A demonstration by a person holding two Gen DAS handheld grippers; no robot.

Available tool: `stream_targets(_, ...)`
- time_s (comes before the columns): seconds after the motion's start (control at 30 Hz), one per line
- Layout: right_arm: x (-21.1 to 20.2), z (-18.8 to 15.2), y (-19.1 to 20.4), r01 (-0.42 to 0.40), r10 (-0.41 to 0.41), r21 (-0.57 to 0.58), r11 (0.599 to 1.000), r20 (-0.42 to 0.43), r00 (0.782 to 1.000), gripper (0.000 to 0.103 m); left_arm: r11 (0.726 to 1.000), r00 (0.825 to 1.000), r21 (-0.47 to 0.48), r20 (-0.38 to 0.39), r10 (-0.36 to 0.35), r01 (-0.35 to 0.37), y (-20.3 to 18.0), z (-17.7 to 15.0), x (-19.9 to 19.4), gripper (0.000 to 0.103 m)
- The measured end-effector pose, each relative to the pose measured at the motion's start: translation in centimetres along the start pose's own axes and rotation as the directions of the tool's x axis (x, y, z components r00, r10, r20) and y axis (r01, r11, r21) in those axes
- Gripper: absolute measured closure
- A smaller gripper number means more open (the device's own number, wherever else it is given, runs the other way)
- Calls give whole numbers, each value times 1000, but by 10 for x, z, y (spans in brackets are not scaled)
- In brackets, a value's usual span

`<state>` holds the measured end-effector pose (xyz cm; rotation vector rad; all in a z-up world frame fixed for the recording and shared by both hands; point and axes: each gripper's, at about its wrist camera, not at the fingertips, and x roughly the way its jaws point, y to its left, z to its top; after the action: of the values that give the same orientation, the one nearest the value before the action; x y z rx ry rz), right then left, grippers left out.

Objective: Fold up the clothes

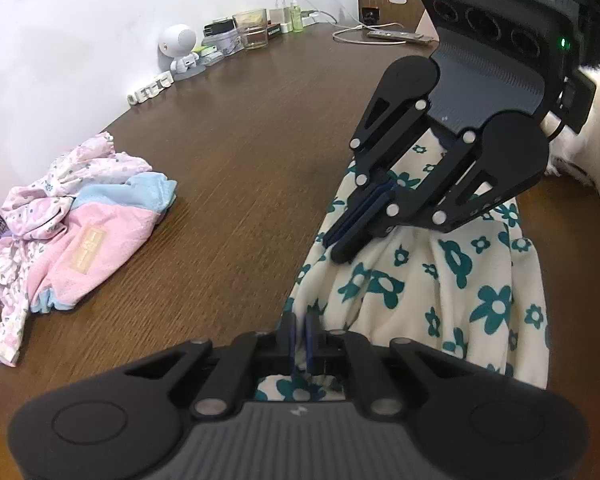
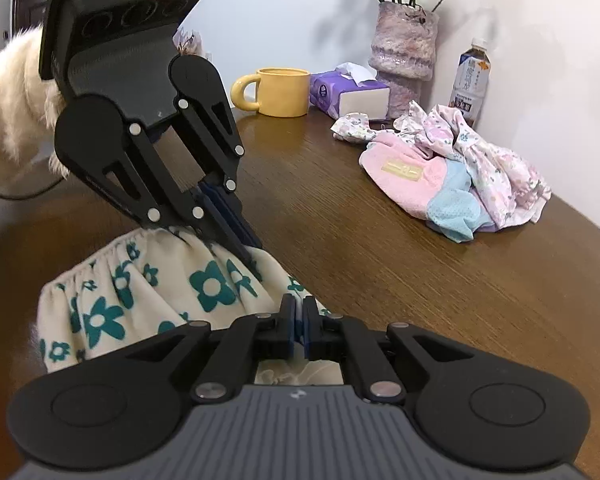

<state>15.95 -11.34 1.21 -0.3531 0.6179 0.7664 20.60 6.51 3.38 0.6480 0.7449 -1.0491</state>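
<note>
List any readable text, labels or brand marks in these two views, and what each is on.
Nothing reads clearly.
Bottle: label print with large characters, too blurred to read.
Tissue pack: round logo, unreadable.
Pink garment: yellow patch with marks, not legible.
Dark box behind the glass jar: white lettering, too small.
Each hand-held gripper body: small white emblem, no words.
</note>
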Motion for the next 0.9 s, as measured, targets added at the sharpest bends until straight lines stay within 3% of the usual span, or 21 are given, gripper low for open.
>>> stream_targets(0.27,3,0,10,42,-43,-67,997,-3,999,100,998,1000,56,-12,-15,16,-3,0,0,100)
stream_targets(0.43,0,5,10,60,-61,-66,996,-13,998,96,991,999,124,-11,50,-48,-18,1,3,102)
stream_targets(0.57,-12,14,10,59,-58,-46,997,27,998,95,987,997,139,1,79,-78,-25,-2,2,103)
stream_targets(0.9,15,22,37,70,-110,-267,961,-138,984,96,966,986,200,28,164,-166,-42,-6,3,103)
